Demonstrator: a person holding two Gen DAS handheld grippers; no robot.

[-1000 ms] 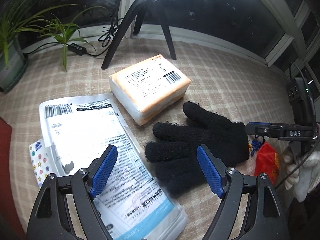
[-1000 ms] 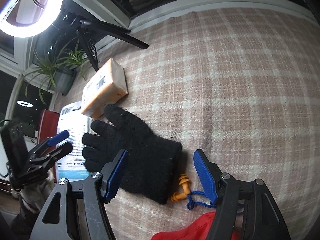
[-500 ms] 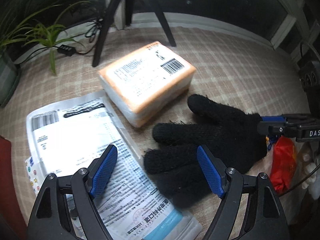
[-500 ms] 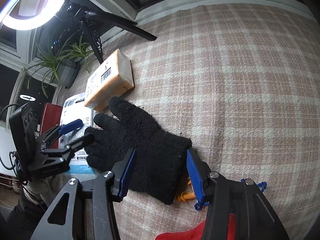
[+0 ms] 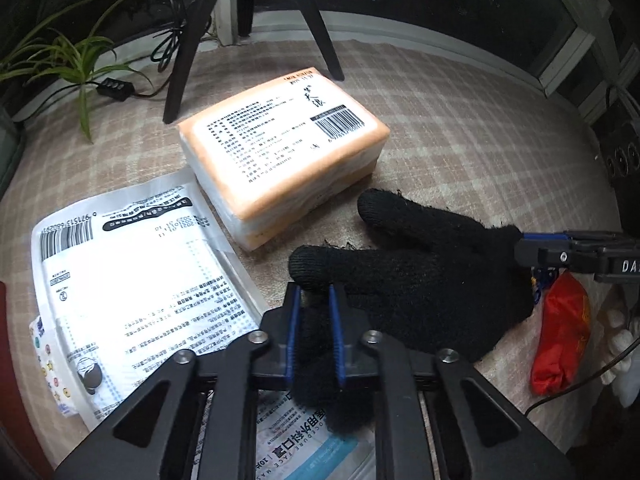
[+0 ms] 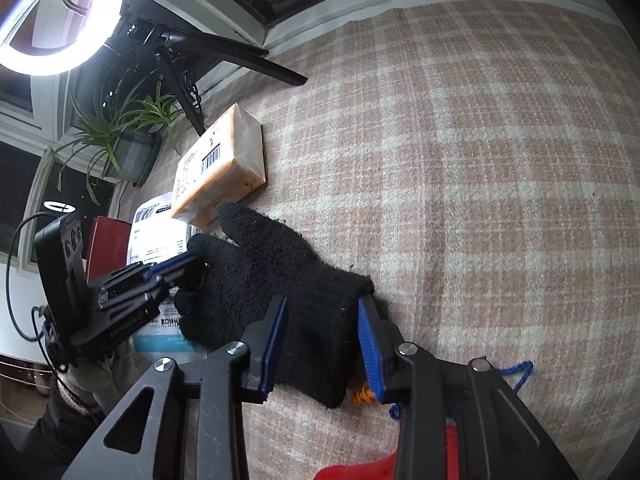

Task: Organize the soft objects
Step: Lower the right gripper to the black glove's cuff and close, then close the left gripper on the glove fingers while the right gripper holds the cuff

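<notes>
While the black knit glove (image 5: 420, 280) lies flat on the checked cloth (image 6: 500, 160), I have both claws on it. My left gripper (image 5: 314, 300) is pinched narrow on one of the glove's fingers, the blue pads pressing the knit at about 6 o'clock in the left wrist view. My right gripper (image 6: 322, 328) straddles the cuff end, its jaws closing with the cuff between them; whether the pads already press it I cannot tell for sure, though they sit against the knit. From the glove, the orange-edged tissue pack (image 5: 280, 152) sits at 11 o'clock, near the thumb tip. A flat mask packet (image 5: 136, 272) lies at 9 o'clock, partly under the glove's fingers. A red pouch (image 5: 564, 332) rests at 3 o'clock, just beside the cuff.
</notes>
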